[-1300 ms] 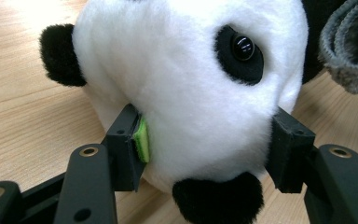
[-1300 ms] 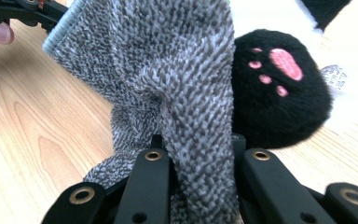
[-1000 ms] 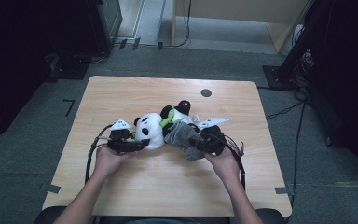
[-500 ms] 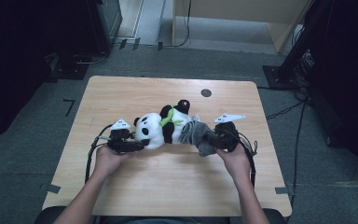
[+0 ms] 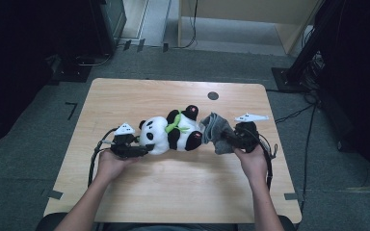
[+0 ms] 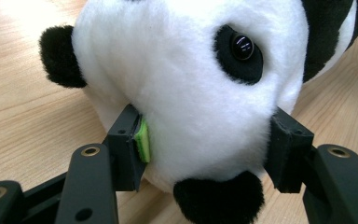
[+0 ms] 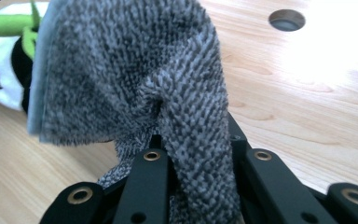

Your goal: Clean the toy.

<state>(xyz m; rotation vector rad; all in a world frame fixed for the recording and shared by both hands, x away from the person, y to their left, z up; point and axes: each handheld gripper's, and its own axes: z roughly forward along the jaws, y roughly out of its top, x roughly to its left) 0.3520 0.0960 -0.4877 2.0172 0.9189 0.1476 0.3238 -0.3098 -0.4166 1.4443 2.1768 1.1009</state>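
A black-and-white plush panda [image 5: 171, 132] with a green scarf lies on its side in the middle of the wooden table [image 5: 125, 96]. My left gripper [image 5: 137, 151] is shut on the panda's head [image 6: 186, 88], its pads squeezing the white fur from both sides. My right gripper [image 5: 229, 139] is shut on a grey terry cloth [image 5: 215, 131], which stands bunched up just right of the panda's body. In the right gripper view the grey cloth [image 7: 135, 74] rises from between the jaws and hides most of the panda [image 7: 4, 70].
A round cable hole [image 5: 213, 95] sits near the table's far edge, also seen as the hole [image 7: 286, 19] ahead of my right gripper. Cables trail from both grippers over the tabletop. Dark equipment and a cabinet stand on the floor beyond the table.
My right gripper has carried the grey cloth to the right, off the panda's body. The left gripper and the panda's head have stayed put.
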